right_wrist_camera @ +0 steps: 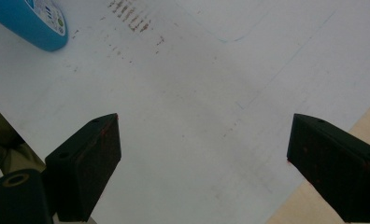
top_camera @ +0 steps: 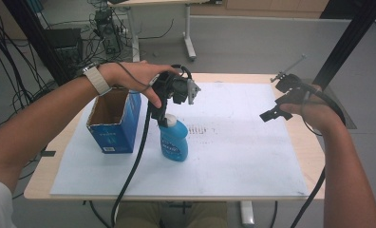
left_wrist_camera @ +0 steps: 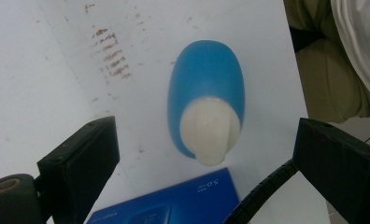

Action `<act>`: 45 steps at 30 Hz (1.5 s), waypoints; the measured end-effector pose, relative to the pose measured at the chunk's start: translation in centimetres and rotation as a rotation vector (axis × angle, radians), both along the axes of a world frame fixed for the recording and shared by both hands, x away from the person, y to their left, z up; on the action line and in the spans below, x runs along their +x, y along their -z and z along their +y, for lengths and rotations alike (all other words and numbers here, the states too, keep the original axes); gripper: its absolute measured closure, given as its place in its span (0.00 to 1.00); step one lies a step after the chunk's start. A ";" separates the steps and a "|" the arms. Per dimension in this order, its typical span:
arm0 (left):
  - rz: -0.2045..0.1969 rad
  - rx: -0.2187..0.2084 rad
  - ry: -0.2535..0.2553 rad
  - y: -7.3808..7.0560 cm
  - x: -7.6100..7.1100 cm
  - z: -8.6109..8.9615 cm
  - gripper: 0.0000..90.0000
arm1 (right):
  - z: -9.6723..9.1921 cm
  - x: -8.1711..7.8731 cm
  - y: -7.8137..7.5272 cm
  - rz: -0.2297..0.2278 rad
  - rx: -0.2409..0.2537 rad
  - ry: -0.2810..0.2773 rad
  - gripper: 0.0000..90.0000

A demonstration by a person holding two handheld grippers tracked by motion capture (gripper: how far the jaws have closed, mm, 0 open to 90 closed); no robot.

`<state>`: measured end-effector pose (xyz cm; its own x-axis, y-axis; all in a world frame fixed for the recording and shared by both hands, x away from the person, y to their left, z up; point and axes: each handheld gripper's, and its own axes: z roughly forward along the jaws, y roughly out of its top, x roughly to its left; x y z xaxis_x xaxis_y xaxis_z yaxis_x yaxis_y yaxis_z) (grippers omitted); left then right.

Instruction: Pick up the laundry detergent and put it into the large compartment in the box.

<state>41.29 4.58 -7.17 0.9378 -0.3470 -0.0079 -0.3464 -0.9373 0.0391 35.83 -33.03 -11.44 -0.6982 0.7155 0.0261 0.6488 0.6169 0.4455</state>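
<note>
A blue plastic bottle (top_camera: 173,141) with a white cap stands upright on the white sheet (top_camera: 233,156), just right of an open-topped blue cardboard box (top_camera: 111,124). My left gripper (top_camera: 160,113) hangs directly over the bottle, pointing down. In the left gripper view its jaws are open, and the white cap (left_wrist_camera: 210,133) and blue body (left_wrist_camera: 206,70) sit between them without touching. My right gripper (top_camera: 273,114) hovers open over the sheet's right side, holding nothing. The right gripper view takes in the bottle's base (right_wrist_camera: 31,23) at the top left.
The box's blue edge (left_wrist_camera: 174,203) lies close under the left gripper. Brown scuff marks (top_camera: 202,129) streak the sheet beside the bottle. The wooden table edge (top_camera: 314,152) runs along the right. A black frame post (top_camera: 352,38) rises behind the right hand.
</note>
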 end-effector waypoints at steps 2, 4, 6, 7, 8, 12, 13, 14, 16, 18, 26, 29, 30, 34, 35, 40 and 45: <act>-0.003 0.004 0.001 0.1 -0.1 0.0 0.09 | 0.0 -0.1 -0.1 -0.002 0.001 0.001 0.11; -0.003 0.002 0.001 0.1 -0.1 0.0 0.09 | 0.0 -0.1 -0.1 -0.003 0.001 0.001 0.11; -0.006 0.004 0.002 0.0 -0.2 0.0 0.09 | 0.0 -0.1 0.0 -0.003 0.001 0.000 0.11; -0.002 0.002 0.001 0.0 -0.1 0.0 0.09 | 0.0 -0.1 0.0 -0.002 0.002 0.001 0.11; -0.004 0.002 -0.001 0.0 -0.2 0.0 0.09 | 0.0 -0.1 0.0 -0.001 0.001 0.001 0.11; -0.005 0.005 0.001 0.0 -0.2 0.0 0.09 | 0.0 -0.2 -0.1 -0.003 0.002 0.001 0.11; -0.003 0.002 0.002 0.0 -0.2 0.0 0.09 | 0.0 -0.2 -0.1 -0.004 0.003 0.000 0.11; -0.004 0.003 0.003 0.0 -0.2 0.0 0.09 | 0.0 -0.2 -0.1 -0.004 0.003 0.002 0.11; -0.002 0.000 0.005 0.0 -0.2 0.0 0.09 | 0.0 -0.2 -0.1 -0.003 0.002 0.001 0.11; -0.005 0.002 0.004 0.1 -0.2 0.0 0.09 | 0.0 -0.2 -0.1 -0.004 0.002 0.001 0.11; -0.006 0.001 0.000 0.0 -0.2 0.1 0.09 | -0.1 -0.2 -0.1 -0.003 0.002 0.004 0.11; -0.004 -0.006 0.003 0.1 -0.2 0.2 0.09 | 0.0 -0.2 0.0 -0.003 0.003 0.002 0.11; -0.005 -0.005 0.005 0.1 -0.2 0.2 0.09 | 0.0 -0.2 0.0 -0.003 0.003 0.000 0.11; -0.007 -0.005 0.005 0.1 -0.2 0.2 0.09 | 0.1 -0.1 0.1 -0.002 0.003 0.001 0.11; -0.009 -0.002 0.005 0.1 -0.2 0.2 0.08 | 0.1 -0.1 0.1 0.000 0.004 0.003 0.11; -0.007 -0.008 0.008 0.3 -0.2 0.2 0.08 | 0.2 -0.2 0.1 0.000 0.003 0.001 0.11; 0.000 -0.002 0.010 1.1 -0.3 0.0 0.08 | 0.3 -0.3 0.2 0.000 0.003 0.002 0.11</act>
